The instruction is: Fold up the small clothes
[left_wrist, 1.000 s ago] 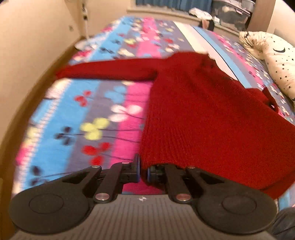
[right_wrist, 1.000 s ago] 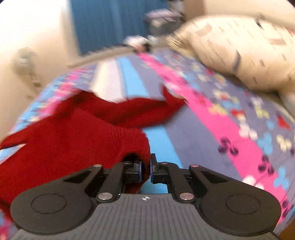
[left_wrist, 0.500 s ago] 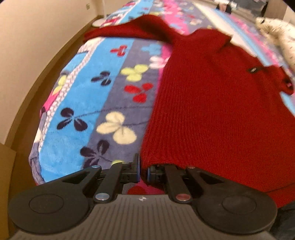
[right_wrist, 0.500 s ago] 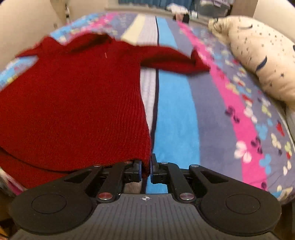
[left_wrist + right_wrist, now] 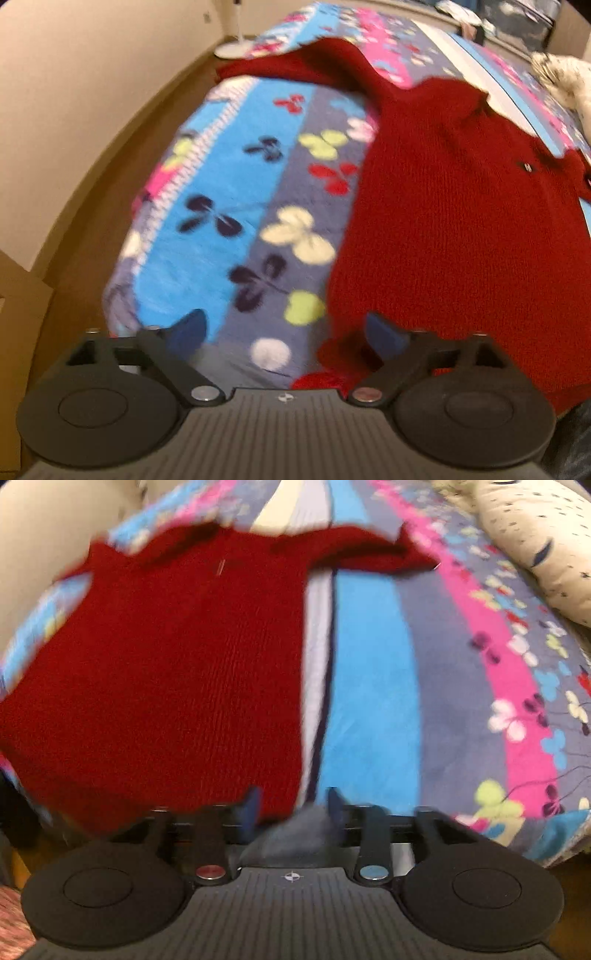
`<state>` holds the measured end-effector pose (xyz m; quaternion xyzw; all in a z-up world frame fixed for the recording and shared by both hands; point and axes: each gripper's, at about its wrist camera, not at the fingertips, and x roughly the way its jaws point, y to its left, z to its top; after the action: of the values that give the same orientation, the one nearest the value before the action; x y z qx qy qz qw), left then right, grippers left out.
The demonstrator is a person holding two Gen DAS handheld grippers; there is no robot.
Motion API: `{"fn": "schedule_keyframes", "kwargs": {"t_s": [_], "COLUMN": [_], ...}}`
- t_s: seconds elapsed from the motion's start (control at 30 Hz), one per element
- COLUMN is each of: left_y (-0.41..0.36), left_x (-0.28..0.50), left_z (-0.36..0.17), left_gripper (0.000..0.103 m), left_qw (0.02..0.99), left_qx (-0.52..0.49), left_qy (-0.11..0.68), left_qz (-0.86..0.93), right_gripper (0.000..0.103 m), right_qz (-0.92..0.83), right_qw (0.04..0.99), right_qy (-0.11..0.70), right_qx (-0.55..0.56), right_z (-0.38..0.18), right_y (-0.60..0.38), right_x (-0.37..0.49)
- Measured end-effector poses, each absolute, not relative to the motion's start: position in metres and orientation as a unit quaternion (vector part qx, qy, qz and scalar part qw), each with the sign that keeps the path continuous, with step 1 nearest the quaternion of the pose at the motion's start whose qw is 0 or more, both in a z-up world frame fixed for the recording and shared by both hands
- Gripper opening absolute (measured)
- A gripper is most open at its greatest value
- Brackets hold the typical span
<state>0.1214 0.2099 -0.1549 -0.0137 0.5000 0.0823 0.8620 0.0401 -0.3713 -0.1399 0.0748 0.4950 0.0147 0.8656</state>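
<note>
- Red sweater lies spread flat on the bed, sleeves out to both sides, hem at the near edge; no fold made yet, judging by the lay
- So task looks early: spread done, sleeves + body folds all left
- Left tongs opening, blue pads wide apart; hem corner sits by the right pad, not pinched
- Right tongs opening too, about half apart; the other hem corner lies between the pads, not pressed
- Far sleeve reaches to the bed's edge in left view; other sleeve lies across the stripes in right view
- Bed has a striped fleece blanket, blue/grey/pink w/ butterfly prints; looks soft, so knit may drag
- Room: beige wall close on the left, brown floor strip, white fan base far off, speckled pillow at right; frames blurred
</note>
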Motion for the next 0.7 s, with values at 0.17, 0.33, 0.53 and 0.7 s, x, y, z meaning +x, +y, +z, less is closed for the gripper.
{"fn": "schedule_keyframes", "kwargs": {"t_s": [0.17,0.33,0.53,0.7], "left_y": [0.206,0.183,0.152,0.137], "left_x": [0.165,0.224,0.263,0.281], "left_z": [-0.137,-0.131,-0.136,-0.152], "left_gripper": [0.099,0.099,0.099,0.099], "left_qw": [0.869,0.869,0.867,0.856], "left_qx": [-0.024,-0.054,-0.053,-0.039], "left_qy": [0.481,0.480,0.488,0.507], "left_qz": [0.111,0.109,0.090,0.092], "right_gripper": [0.053,0.056,0.063,0.066], "right_qz": [-0.074,-0.131,-0.263,-0.262], "right_qw": [0.885,0.859,0.839,0.841], "right_qy": [0.391,0.340,0.365,0.412], "right_qx": [0.240,0.359,0.306,0.232], "right_z": [-0.111,-0.142,-0.203,-0.251], "right_y": [-0.450,-0.498,-0.505,-0.513], "right_x": [0.134,0.276,0.377,0.418]}}
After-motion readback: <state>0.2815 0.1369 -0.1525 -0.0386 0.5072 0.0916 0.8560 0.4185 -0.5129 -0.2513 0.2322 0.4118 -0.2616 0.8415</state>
